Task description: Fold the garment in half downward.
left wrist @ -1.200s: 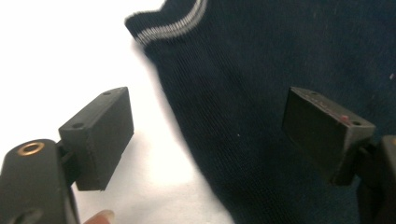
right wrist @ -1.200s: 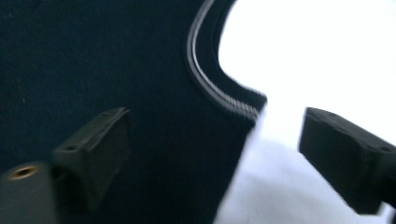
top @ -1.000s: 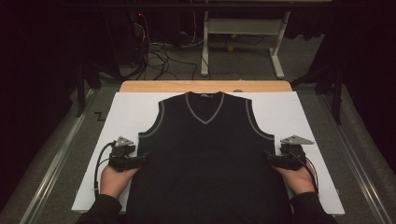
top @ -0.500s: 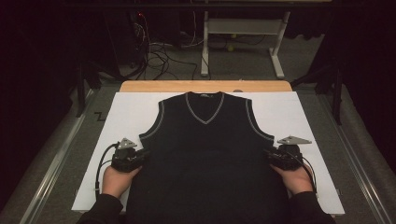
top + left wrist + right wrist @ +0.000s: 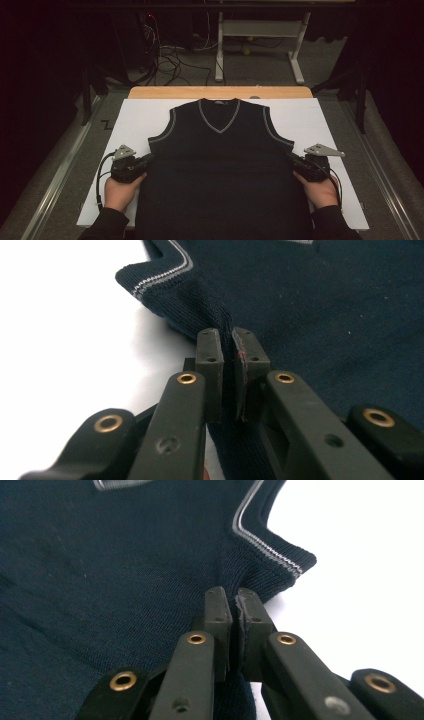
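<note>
Left claw point(image 5: 228, 367) clamped on the sweater vest's point(image 5: 220, 165) side edge below the armhole. Right claw point(image 5: 231, 630) pinching the opposite edge, vest flat on white tabletop point(image 5: 135, 120)

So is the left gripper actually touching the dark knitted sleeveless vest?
Touching. In the left gripper view, the left gripper has its jaws closed on a pinched fold of the dark knitted sleeveless vest at its side edge.

Right claw point(image 5: 234, 611) closed on a fold of the dark knit vest point(image 5: 125, 565), just below its striped armhole trim; white worktop point(image 5: 370, 580) beside.
</note>
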{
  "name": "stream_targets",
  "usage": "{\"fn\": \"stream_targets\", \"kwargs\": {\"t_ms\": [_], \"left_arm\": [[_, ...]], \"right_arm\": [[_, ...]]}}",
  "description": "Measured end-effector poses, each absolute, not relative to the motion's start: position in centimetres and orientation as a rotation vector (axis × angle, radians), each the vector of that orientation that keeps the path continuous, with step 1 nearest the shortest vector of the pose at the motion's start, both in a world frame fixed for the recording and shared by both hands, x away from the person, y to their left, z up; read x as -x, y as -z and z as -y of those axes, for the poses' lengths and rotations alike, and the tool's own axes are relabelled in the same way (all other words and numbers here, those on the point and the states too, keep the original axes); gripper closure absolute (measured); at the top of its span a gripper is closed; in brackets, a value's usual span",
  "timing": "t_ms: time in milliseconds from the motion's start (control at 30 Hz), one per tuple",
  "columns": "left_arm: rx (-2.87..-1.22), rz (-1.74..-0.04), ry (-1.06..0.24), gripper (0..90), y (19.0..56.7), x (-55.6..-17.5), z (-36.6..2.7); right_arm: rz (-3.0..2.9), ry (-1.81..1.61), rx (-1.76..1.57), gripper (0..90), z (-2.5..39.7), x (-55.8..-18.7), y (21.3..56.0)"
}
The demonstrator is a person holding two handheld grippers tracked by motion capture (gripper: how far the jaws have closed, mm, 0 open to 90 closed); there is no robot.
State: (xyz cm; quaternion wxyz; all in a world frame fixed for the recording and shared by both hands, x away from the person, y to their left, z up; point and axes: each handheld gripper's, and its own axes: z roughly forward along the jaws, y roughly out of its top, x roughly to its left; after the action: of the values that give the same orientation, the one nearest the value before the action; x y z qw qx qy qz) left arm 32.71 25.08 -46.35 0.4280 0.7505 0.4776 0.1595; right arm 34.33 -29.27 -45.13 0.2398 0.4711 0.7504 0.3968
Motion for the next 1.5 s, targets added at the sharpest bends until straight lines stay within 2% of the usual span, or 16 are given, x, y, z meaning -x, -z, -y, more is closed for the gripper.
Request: {"fn": "stream_targets", "kwargs": {"t_ms": [400,767,1167,1500], "left_arm": [[-1.813,-1.144,-0.394,80.0,44.9,-31.6,-25.6],[-1.871,-1.101,-0.383,79.8,44.5,-29.5,-25.9],[-1.999,-1.065,-0.333,79.2,46.1,-25.7,-25.8],[-2.020,-1.052,-0.294,78.8,46.7,-23.4,-26.1]], "right_arm": [[-2.007,-1.165,-1.223,87.2,30.0,-33.0,43.8],[-2.038,-1.235,-1.213,87.1,31.2,-30.7,43.9],[-2.117,-1.179,-1.167,87.0,31.3,-27.1,44.7],[-2.158,-1.148,-1.148,86.8,31.4,-24.6,45.3]]}}
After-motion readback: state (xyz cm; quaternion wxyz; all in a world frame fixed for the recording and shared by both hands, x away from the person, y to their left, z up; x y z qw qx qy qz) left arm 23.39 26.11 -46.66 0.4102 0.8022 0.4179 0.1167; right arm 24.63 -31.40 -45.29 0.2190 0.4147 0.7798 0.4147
